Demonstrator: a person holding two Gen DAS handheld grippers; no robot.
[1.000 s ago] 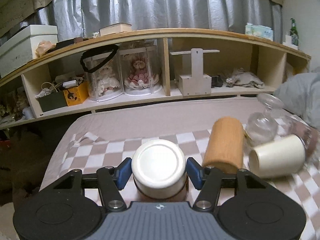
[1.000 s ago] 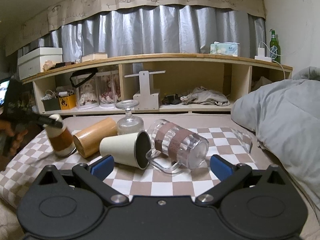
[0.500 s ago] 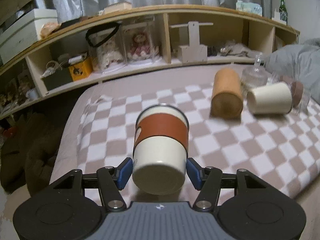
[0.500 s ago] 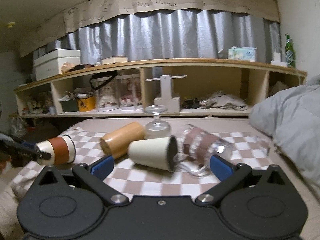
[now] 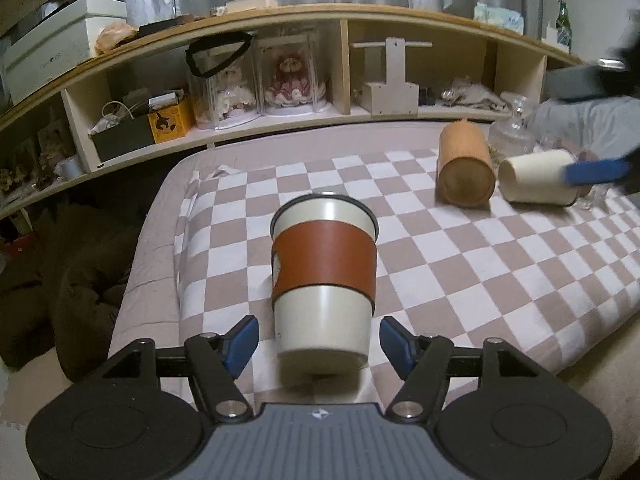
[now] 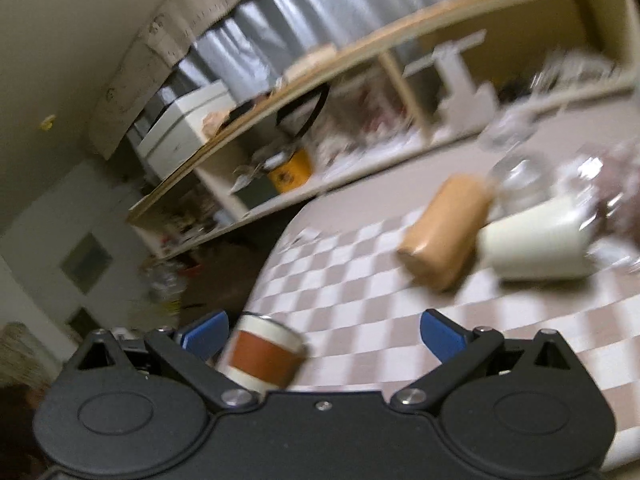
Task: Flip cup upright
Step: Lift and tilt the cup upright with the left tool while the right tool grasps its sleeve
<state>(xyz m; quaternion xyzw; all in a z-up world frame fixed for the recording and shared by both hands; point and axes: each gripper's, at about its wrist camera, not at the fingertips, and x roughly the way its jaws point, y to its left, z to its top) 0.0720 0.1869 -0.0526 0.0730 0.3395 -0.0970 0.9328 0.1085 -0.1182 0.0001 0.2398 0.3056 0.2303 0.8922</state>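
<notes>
A cream cup with a brown sleeve (image 5: 323, 276) stands upright, mouth up, on the checkered blanket (image 5: 460, 264). My left gripper (image 5: 319, 338) is open, its blue pads a little apart from the cup's base on both sides. The cup also shows in the blurred right wrist view (image 6: 262, 354) at the lower left. My right gripper (image 6: 322, 334) is open and empty; one blue finger of it (image 5: 596, 172) shows in the left wrist view over a cream cup (image 5: 534, 182) lying on its side.
A tan wooden cup (image 5: 464, 168) lies on its side beside the cream cup, with a glass piece (image 5: 512, 136) behind them. A long wooden shelf (image 5: 280, 120) with boxes and dolls runs behind the bed. The blanket's left edge drops to the dark floor (image 5: 80, 264).
The left gripper turned the sleeved cup from base-up to mouth-up, set it on the blanket and opened. The right gripper swung fast to the left and tilted.
</notes>
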